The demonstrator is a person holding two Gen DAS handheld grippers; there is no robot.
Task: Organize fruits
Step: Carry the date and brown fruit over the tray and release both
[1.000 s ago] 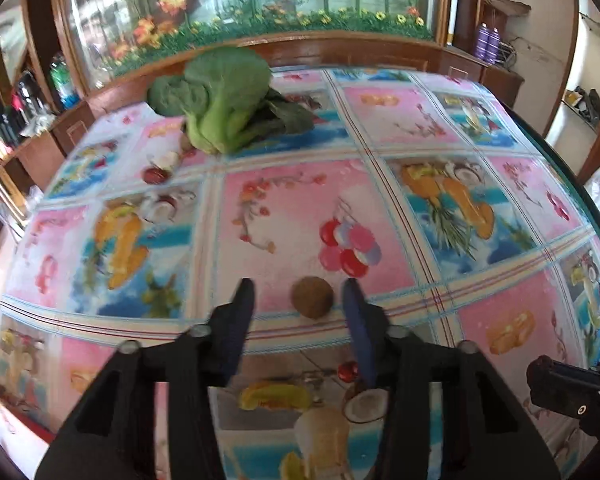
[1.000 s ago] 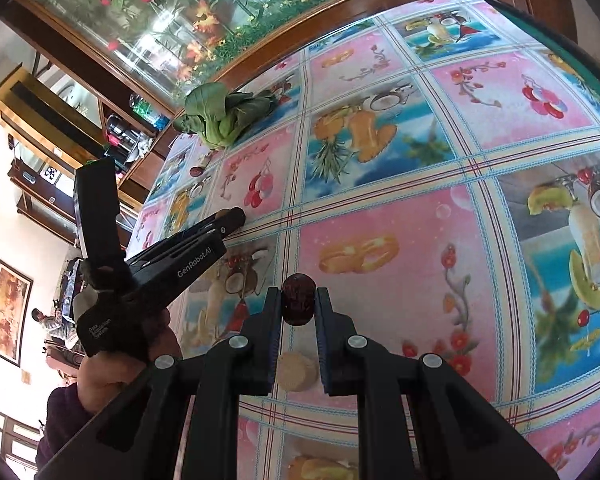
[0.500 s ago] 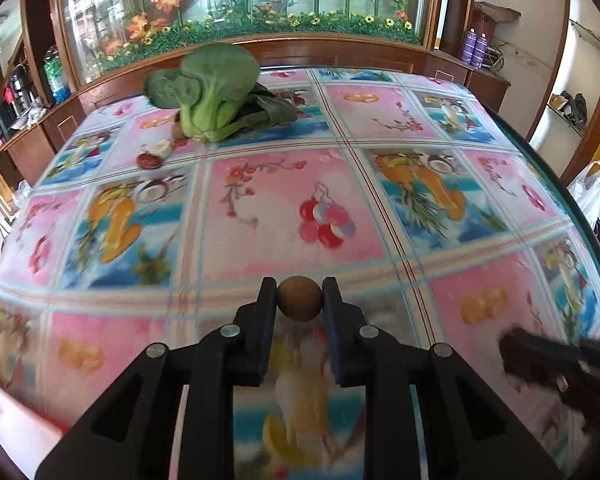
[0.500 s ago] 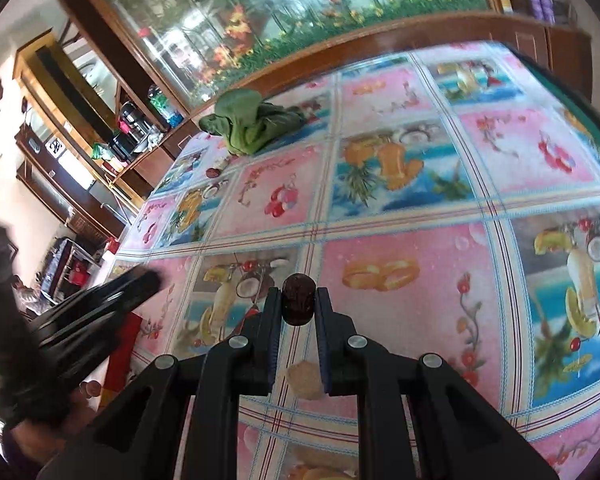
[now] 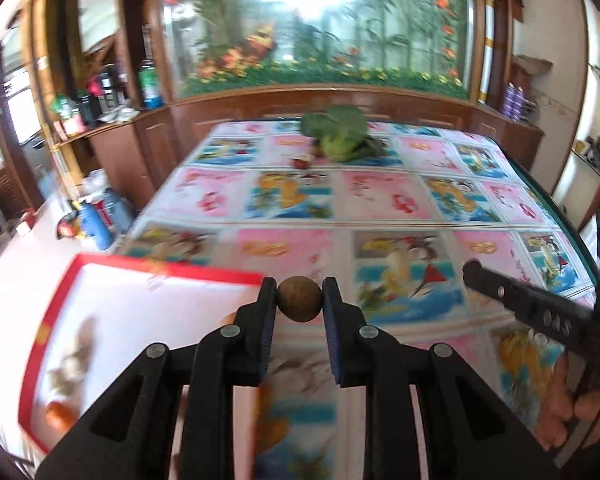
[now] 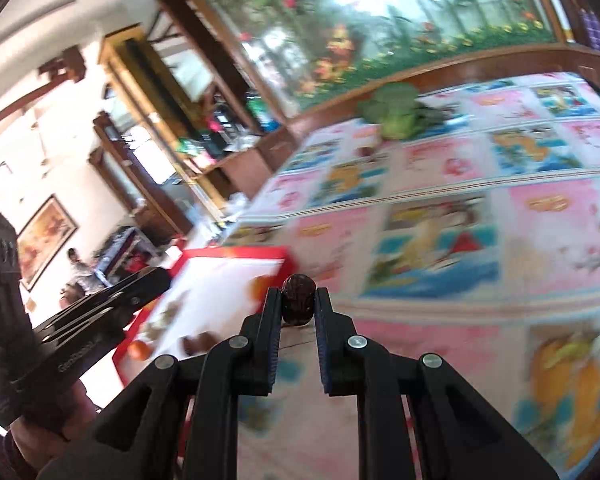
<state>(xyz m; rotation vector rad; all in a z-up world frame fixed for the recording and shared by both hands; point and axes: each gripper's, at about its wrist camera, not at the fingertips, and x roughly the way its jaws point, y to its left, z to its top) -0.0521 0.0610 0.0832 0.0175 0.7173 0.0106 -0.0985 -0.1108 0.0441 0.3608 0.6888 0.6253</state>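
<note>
My left gripper (image 5: 299,299) is shut on a round brown fruit (image 5: 299,298), held above the patterned tablecloth beside the right edge of a red-rimmed white tray (image 5: 168,271). Blurred fruits lie in that tray, an orange one (image 5: 60,416) among them. My right gripper (image 6: 297,304) is shut on a dark red wrinkled fruit (image 6: 297,299), lifted just right of the same tray (image 6: 236,254). The other hand-held gripper shows at the edge of each view. A small red fruit (image 5: 301,163) lies far off by the greens.
A bunch of green leafy vegetables (image 5: 340,134) lies at the table's far end. A wooden cabinet with a glass flower display (image 5: 312,36) stands behind it. Bottles (image 5: 96,216) stand on the floor left of the table. A person (image 6: 76,268) stands far left.
Both grippers have pulled back and swung left with their fruits; the red tray has come into view. The left gripper closed on the brown fruit and lifted it off the cloth.
</note>
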